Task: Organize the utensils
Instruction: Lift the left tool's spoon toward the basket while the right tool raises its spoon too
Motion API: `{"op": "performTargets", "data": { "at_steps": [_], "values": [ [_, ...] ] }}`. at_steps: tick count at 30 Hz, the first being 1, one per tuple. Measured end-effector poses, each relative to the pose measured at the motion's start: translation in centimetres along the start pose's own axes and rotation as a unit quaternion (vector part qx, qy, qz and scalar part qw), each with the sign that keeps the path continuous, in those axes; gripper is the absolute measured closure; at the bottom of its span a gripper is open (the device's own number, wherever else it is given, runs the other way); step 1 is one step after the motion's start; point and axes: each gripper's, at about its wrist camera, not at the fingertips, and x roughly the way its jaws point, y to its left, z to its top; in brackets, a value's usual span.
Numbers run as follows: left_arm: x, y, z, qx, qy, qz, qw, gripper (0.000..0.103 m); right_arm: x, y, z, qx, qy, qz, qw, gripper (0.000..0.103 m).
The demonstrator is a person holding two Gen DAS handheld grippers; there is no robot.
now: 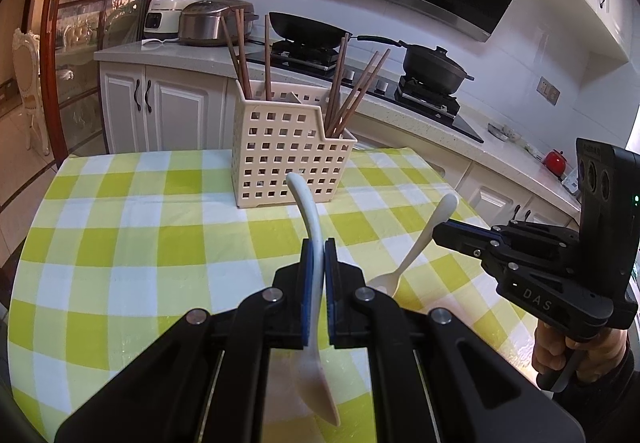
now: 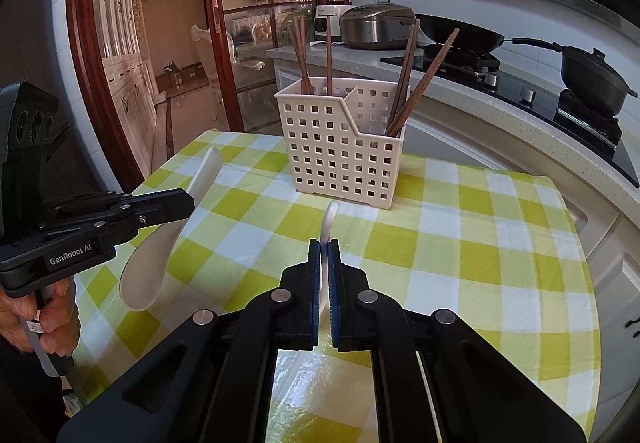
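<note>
Two white spoons (image 1: 316, 243), one clamped in each gripper (image 1: 319, 255), one cream basket (image 1: 288, 147), seven chopsticks (image 1: 240, 51).

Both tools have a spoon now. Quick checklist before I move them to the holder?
1. Left tool shut on its white spoon: ok.
2. Right tool shut on its white spoon: ok.
3. Both spoons lifted off the checked tablecloth: ok.
4. Utensil holder upright: ok.
5. Room among the chopsticks: cannot tell.
6. Path to the holder clear: ok.
</note>
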Motion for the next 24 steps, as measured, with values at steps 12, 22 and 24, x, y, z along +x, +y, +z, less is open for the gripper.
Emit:
{"op": "performTargets", "data": {
  "at_steps": [12, 22, 24],
  "values": [
    [-0.2, -0.2, 1.7, 0.008, -0.024, -0.004, 0.9997, 0.097, -0.5, 0.3, 1.3, -0.012, -0.014, -0.01, 1.0, 0.098],
    [-0.7, -0.1, 6.7, 0.016, -0.076, -0.027, 0.9966, 0.097, -1.3, -0.7, 5.4, -0.02, -0.041, -0.011, 0.999, 0.098],
    [-0.6, -0.1, 8.2, 0.021, -0.087, -0.033, 0.9954, 0.097, -1.5, -1.0, 6.4, -0.022, -0.046, -0.012, 0.999, 0.098]
  ]
}}
